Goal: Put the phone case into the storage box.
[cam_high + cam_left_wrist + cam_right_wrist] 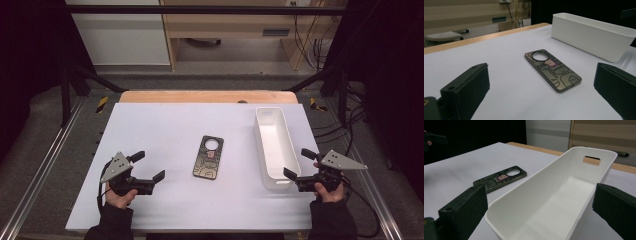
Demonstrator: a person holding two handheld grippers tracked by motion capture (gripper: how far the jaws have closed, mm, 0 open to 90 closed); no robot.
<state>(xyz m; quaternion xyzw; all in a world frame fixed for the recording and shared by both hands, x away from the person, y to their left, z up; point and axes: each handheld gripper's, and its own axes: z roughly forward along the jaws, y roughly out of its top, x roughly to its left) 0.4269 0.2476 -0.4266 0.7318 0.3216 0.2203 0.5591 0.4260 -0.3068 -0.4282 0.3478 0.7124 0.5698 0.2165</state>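
A dark phone case (208, 157) with cartoon line drawings and a round camera hole lies flat in the middle of the white table (165, 125). In the left gripper view the phone case (552, 70) lies ahead between the jaws, some way off. My left gripper (148, 166) is held open at the table's front left, empty. A long white bin (275, 147) stands empty to the right of the case. My right gripper (299, 163) is open at the bin's near end; the white bin (564, 195) lies just beyond its jaws, the phone case (500, 178) to its left.
The table's wooden far edge (207, 96) meets a dark frame and floor beyond. Cables (350, 125) run along the right side. Bare white surface lies around the case and along the front edge.
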